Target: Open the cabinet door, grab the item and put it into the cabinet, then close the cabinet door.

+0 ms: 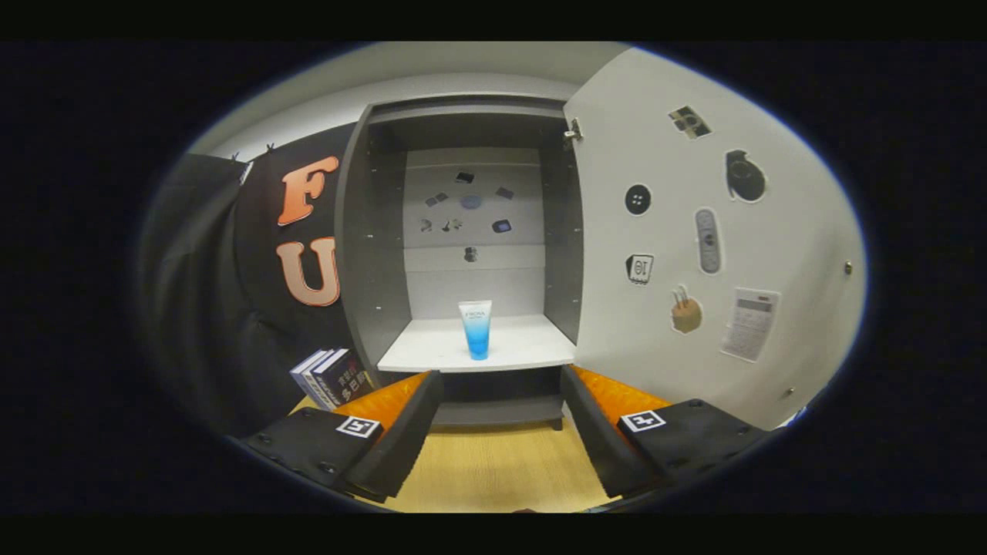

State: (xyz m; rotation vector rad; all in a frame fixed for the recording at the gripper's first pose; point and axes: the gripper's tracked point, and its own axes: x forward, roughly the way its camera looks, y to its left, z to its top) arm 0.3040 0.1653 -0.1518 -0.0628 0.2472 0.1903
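cabinet door [694, 231] stands open at 2 o'clock. the tube [476, 329] is upright on the cabinet shelf [432, 354], dead ahead at 12 o'clock beyond the fingers. gripper [501, 435] spread wide, holding nothing. judged: opening and placing done; closing the door remains.

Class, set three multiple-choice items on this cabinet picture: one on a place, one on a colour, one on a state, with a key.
1. The tube stands
A. on the cabinet shelf
B. on the books
C. between the jaws

2. The tube's lower half is
A. red
B. blue
C. green

3. The cabinet door is
A. shut
B. open
C. missing

Key: 1 A, it stands upright on the shelf beyond the gripper; 2 B, blue fading to white above; 3 B, swung wide, with the jaws open and empty.
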